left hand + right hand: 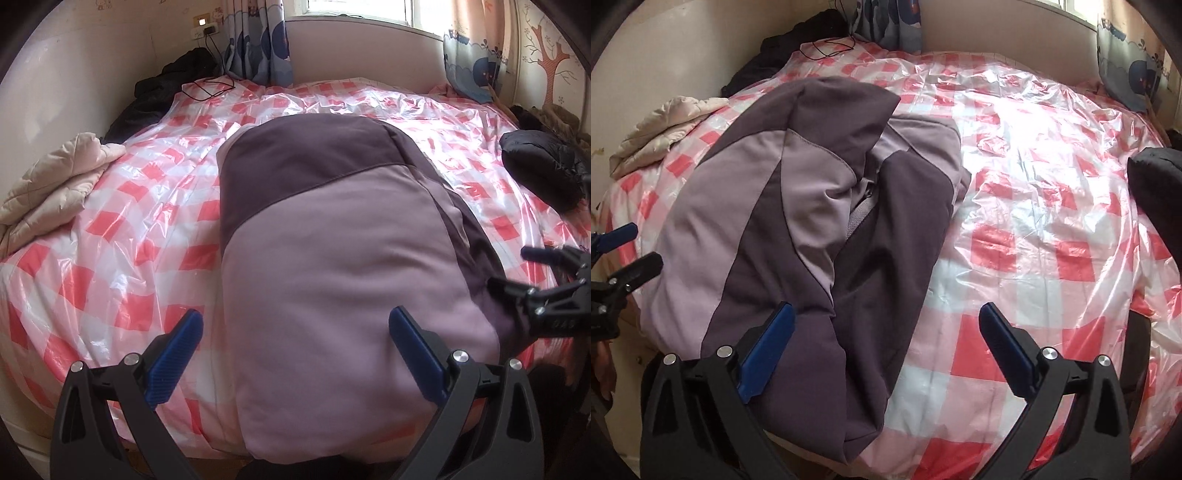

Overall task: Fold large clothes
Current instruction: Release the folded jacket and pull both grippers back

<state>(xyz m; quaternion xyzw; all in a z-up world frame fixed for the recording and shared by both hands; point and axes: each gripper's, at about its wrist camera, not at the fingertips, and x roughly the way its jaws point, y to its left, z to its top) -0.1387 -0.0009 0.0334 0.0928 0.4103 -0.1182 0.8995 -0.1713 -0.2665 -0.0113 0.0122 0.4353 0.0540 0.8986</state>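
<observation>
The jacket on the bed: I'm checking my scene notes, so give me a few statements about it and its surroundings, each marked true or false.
1. The jacket is two shades of purple. True.
2. The left tongs are shut on the jacket. False: they are open, gripping nothing.
3. The bed cover is red-and-white checked under clear plastic. True.
4. The right tongs are open. True.
5. A cream quilt lies on top of the jacket. False: it sits apart, at the bed's left edge.
6. The curtains are plain white. False: they carry blue patterns.
</observation>
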